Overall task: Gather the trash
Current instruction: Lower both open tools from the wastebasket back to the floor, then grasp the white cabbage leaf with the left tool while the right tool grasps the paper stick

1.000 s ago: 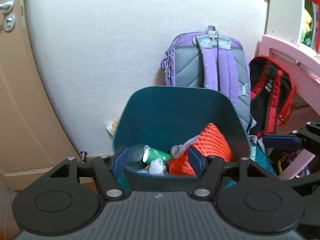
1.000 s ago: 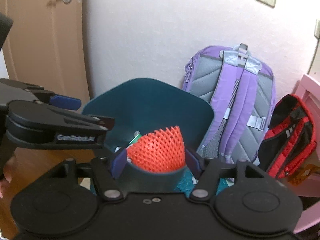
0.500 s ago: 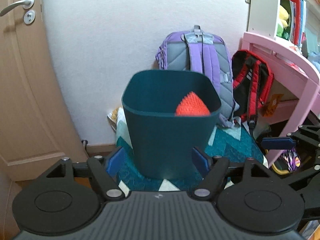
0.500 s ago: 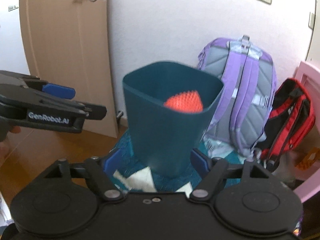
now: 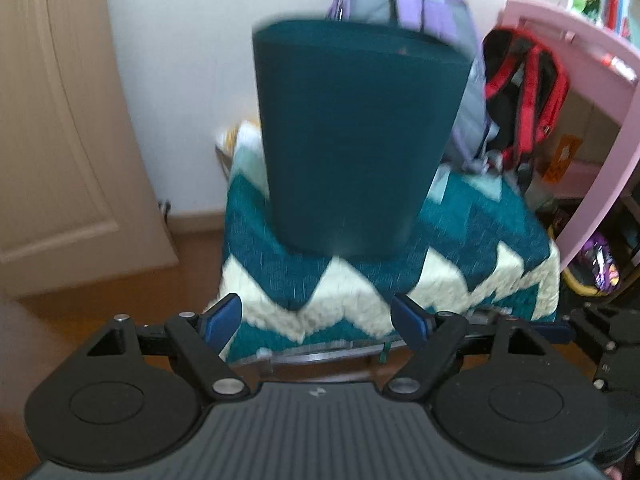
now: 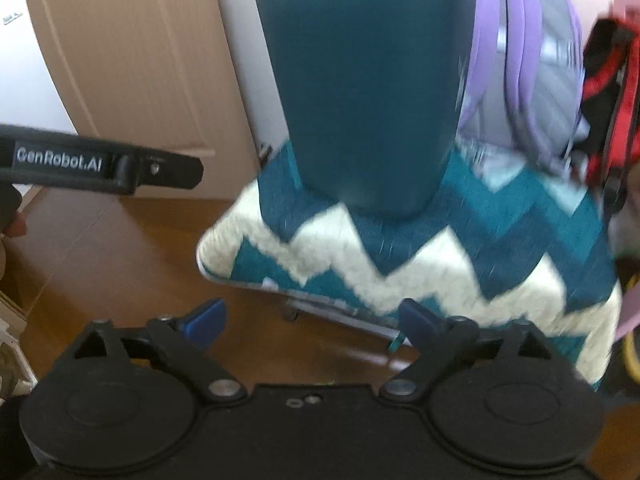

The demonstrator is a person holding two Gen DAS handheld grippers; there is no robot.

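We have pulled both tongs back and down from the teal bin: a second ago we looked straight into it at an orange net and a green can, half a second ago only the tip of the net showed over the rim, and now we see just its outer wall from below, with the contents hidden. The bin stands upright on a teal-and-cream zigzag cushion on a low seat, with the purple backpack and the red backpack behind it against the wall.

The left tongs are spread wide with nothing between them; the right tongs are likewise spread and empty. In the right view the left tongs reach in from the left edge, well apart from the bin.

We judge that a drop into the bin is finished and that we are turning away to look for the next piece of trash; both views are blurred, and no loose trash shows on the wooden floor here
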